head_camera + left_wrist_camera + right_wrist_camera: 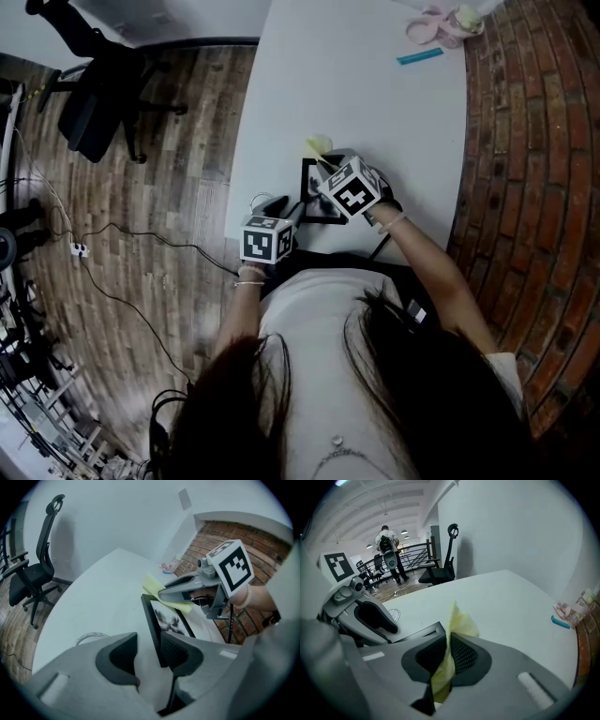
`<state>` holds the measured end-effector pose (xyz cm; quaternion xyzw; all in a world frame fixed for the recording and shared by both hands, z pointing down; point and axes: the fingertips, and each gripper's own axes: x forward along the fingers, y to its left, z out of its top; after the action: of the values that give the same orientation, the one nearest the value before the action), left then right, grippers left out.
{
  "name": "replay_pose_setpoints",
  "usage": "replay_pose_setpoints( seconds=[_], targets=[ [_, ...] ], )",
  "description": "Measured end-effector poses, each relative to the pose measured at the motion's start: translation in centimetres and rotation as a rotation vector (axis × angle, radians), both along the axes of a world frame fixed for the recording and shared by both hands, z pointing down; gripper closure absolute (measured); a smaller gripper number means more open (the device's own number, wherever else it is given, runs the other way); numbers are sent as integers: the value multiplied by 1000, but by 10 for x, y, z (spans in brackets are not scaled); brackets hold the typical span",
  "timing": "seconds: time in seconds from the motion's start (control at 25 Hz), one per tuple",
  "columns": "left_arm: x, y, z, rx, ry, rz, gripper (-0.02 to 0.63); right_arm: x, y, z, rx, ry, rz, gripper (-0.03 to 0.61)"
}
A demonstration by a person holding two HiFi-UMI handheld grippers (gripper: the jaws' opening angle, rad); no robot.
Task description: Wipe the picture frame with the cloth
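A black picture frame (314, 199) with a dark print lies flat on the white table (356, 84), near its front edge. My right gripper (323, 167) hangs over the frame's far end, shut on a yellow cloth (319, 145). In the right gripper view the cloth (457, 623) is pinched between the pads and sticks out past them. My left gripper (149, 653) is open at the frame's near end. The frame (168, 620) has its left rim between the jaws, against the right pad. From there the cloth (152, 584) droops onto the frame's far corner.
Pink items (441, 23) and a teal strip (419, 56) sit at the table's far end. A brick wall (525, 141) runs along the right. An office chair (98, 103) and cables stand on the wood floor to the left. A thin wire loop (89, 637) lies by my left gripper.
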<state>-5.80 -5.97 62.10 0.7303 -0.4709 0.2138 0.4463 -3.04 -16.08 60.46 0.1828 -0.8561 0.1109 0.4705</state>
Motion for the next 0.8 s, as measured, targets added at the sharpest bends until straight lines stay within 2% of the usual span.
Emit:
replay_pose_setpoints(
  seconds=[0.2, 0.8],
  targets=[
    [0, 0, 0, 0, 1, 1, 457, 6, -2, -1, -7, -16, 48, 545],
    [0, 1, 0, 3, 0, 2, 457, 28, -6, 0, 5, 3, 90, 545]
  ],
)
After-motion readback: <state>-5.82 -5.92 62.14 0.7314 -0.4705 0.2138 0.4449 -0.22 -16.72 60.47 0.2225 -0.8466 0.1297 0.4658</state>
